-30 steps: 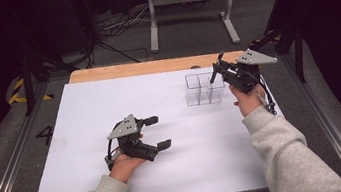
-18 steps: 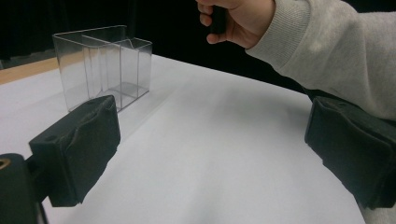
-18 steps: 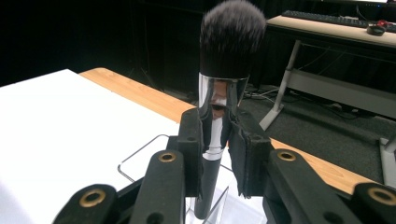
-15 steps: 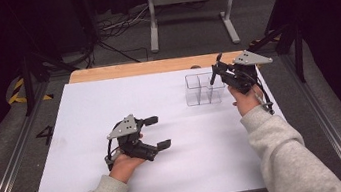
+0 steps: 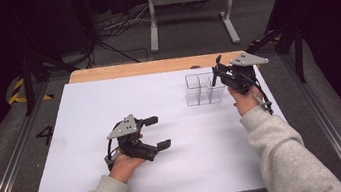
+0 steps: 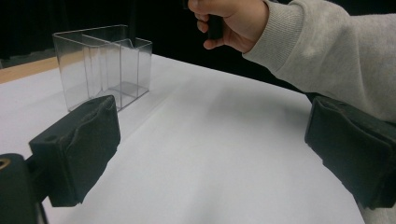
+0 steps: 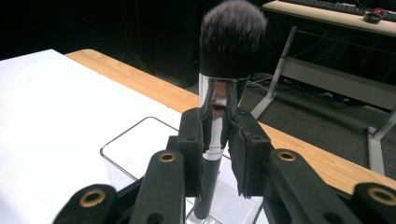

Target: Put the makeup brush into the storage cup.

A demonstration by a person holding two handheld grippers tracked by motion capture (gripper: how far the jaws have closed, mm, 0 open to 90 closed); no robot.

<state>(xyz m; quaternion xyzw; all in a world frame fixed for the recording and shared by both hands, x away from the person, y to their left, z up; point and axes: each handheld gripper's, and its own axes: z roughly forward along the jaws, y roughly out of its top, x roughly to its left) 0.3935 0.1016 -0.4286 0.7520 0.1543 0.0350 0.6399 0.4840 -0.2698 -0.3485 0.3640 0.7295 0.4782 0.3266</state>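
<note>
My right gripper (image 7: 217,154) clamps a makeup brush (image 7: 224,84) at centre frame, bristles up, handle end dipping into the clear organiser (image 7: 140,154). My left gripper (image 5: 156,133) rests open, lower left.

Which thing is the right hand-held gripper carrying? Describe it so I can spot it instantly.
On the white table, find the clear organizer at the far right. Just above it, the right hand-held gripper clamps a makeup brush: upright, chrome ferrule, fluffy dark bristles.

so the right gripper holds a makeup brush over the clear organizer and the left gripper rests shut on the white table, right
Not quite: the left gripper is open, as the left gripper view shows. The right gripper does hold the makeup brush over the clear organizer on the white table.
</note>
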